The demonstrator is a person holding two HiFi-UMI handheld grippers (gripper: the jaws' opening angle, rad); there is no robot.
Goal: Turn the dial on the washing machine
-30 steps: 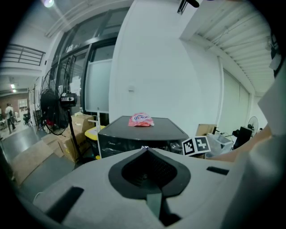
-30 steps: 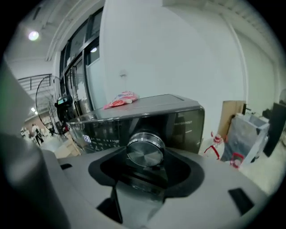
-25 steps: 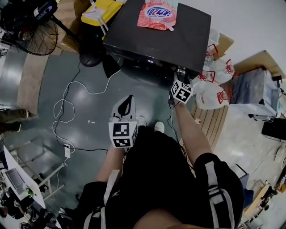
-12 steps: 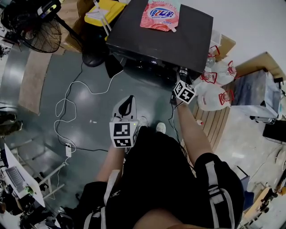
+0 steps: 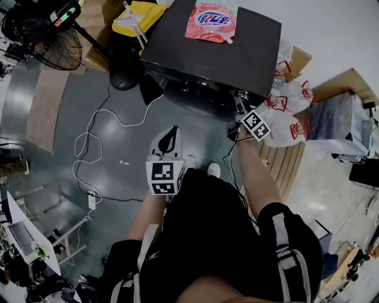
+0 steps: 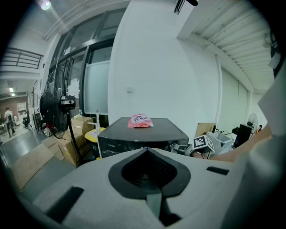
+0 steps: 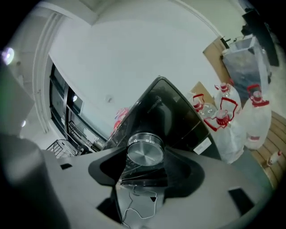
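The black washing machine (image 5: 213, 56) stands ahead of me with a pink detergent pouch (image 5: 208, 19) lying on its lid. At the machine's front right corner sits a round silver dial (image 7: 145, 152). My right gripper (image 5: 243, 105) is shut on that dial, a jaw on each side of it, and the gripper is rolled over to the right. My left gripper (image 5: 170, 137) hangs low over the grey floor in front of me, shut on nothing. In the left gripper view the machine (image 6: 138, 134) and the pouch (image 6: 140, 120) lie straight ahead, well beyond the jaws.
Clear plastic jugs with red caps (image 5: 284, 112) crowd the machine's right side beside a wooden pallet (image 5: 284, 160). A black floor fan (image 5: 44, 38), a yellow box (image 5: 139, 15) and cardboard boxes stand to the left. White cables (image 5: 89, 136) loop across the floor.
The right gripper has twisted clockwise about the dial, its marker cube swinging right and down. The left gripper has stayed where it was.
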